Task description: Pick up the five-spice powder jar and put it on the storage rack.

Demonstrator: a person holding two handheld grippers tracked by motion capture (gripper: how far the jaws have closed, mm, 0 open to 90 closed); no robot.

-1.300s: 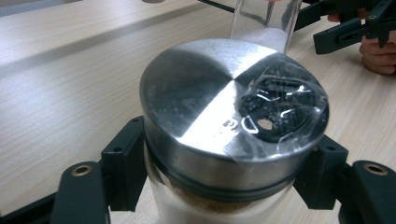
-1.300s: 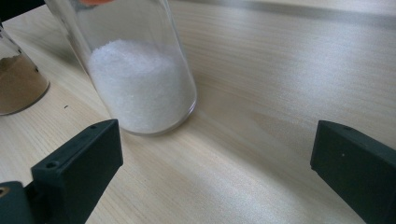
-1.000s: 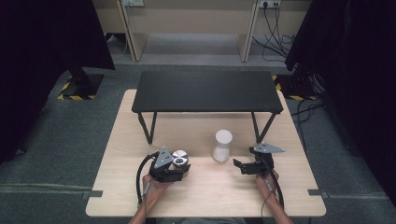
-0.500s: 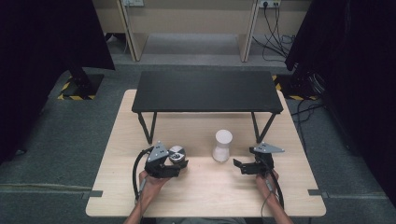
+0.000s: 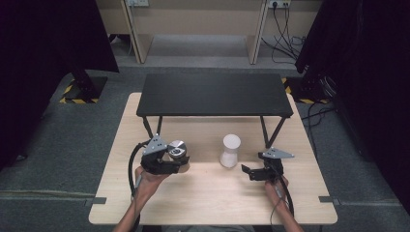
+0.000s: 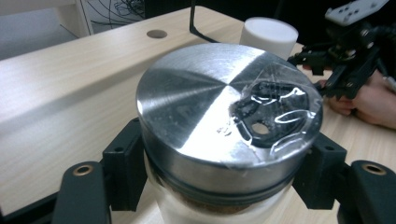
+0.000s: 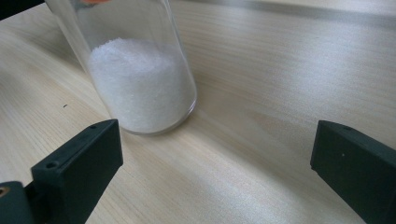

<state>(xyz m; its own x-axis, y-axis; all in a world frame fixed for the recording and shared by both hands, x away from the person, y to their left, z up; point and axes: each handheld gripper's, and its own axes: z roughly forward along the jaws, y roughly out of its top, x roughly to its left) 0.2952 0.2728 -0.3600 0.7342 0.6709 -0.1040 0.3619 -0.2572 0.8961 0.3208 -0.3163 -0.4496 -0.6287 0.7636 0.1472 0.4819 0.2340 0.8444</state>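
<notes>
left tongs: clenched on upright steel-lidded glass jar. right tongs: released; white-capped glass jar of white grains just ahead-left, upright.

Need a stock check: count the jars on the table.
2. One jar with a metal lid sits gripped in the left claw, near the table's left side. The other, a jar of white grains, stands mid-table, just left of the open right claw.

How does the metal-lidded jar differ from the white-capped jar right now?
The metal-lidded jar is clamped in the left claw, while the white-capped jar stands free on the table, ahead of the open right claw. The first has a brushed silver lid with tape on it; the second has a plain white cap and holds white grains. Both stand upright.
</notes>
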